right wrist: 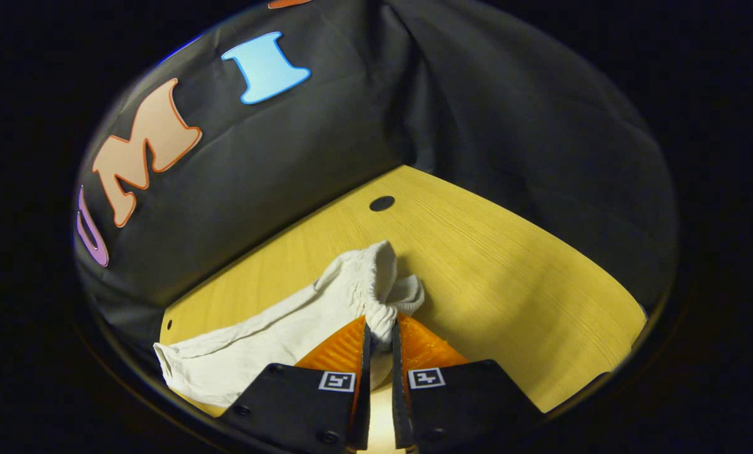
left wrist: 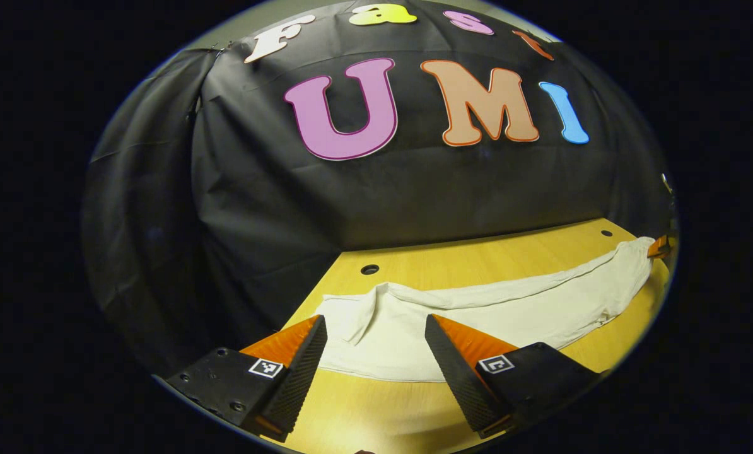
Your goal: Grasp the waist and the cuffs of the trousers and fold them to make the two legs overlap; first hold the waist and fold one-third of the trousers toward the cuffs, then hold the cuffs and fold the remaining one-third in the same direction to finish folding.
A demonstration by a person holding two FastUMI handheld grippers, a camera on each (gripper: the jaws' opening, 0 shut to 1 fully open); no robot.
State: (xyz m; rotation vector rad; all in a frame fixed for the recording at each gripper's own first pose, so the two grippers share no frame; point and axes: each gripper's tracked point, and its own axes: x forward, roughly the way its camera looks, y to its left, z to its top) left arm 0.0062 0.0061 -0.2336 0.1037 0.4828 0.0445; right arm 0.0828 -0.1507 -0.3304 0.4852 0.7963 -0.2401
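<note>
Broadly, we see a wooden worktop (left wrist: 477, 258) carrying white trousers (left wrist: 509, 309) stretched lengthwise across it. Our right tool (right wrist: 379, 331) has its fingers closed on the gathered elastic waist (right wrist: 370, 290), lifting it slightly. Our left tool (left wrist: 375, 343) hovers with fingers spread wide above the cuffs (left wrist: 351, 315), gripping nothing.

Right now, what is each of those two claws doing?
Left gripper: open, hovering above the trousers.
Right gripper: closed on the trousers' gathered waist.
</note>
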